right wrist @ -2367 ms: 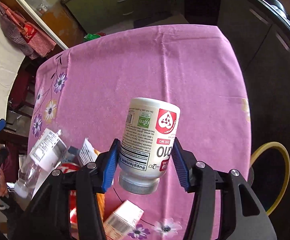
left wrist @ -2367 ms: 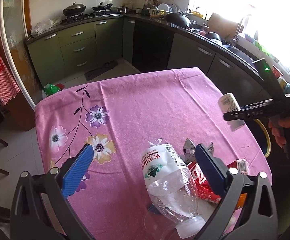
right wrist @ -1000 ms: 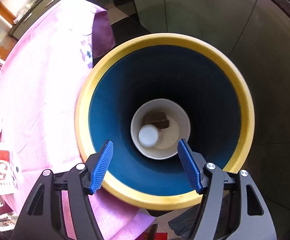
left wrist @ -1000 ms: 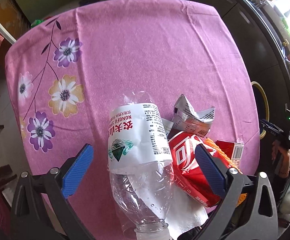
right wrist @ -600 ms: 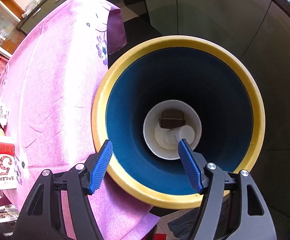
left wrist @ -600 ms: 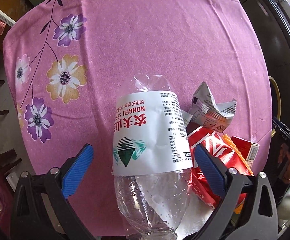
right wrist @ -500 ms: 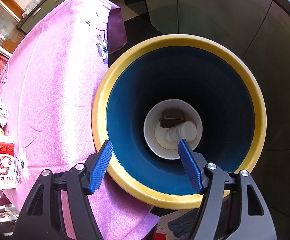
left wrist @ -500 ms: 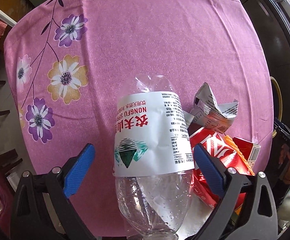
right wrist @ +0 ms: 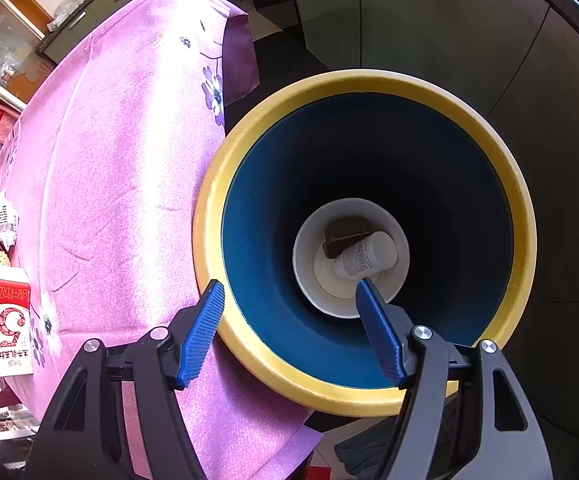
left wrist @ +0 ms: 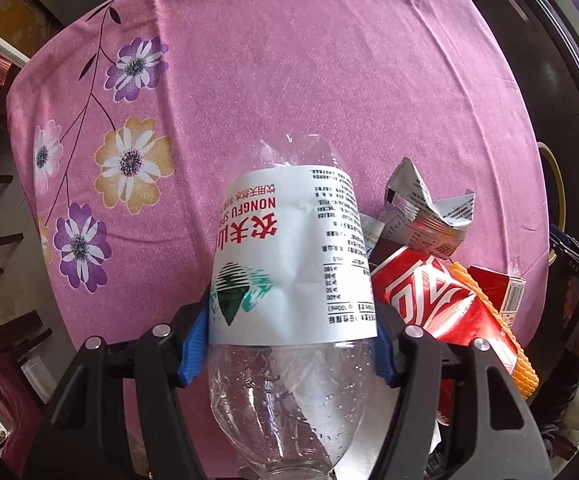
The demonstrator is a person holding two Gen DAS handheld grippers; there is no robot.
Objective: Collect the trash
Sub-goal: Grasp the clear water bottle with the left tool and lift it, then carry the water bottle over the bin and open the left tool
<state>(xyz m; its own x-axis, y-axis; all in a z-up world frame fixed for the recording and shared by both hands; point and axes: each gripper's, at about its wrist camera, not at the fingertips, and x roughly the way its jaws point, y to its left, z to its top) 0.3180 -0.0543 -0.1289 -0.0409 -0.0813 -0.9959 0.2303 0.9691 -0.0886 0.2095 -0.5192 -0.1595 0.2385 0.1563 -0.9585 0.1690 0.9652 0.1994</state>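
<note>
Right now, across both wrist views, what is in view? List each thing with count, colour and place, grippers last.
water bottle: 1, clear with white label, lying on the tablecloth, between the left gripper's pads.
tablecloth: 1, pink with flowers, covering the table.
red wrapper: 1, red and white, right of the bottle.
crumpled foil packet: 1, silver, behind the red wrapper.
carton: 1, red and white, near the table edge.
trash bin: 1, yellow rim, blue inside, beside the table.
pill bottle: 1, white, on the bin's bottom.
dark packet: 1, brown, beside the pill bottle.
left gripper: shut on the bottle.
right gripper: open, empty, above the bin.
</note>
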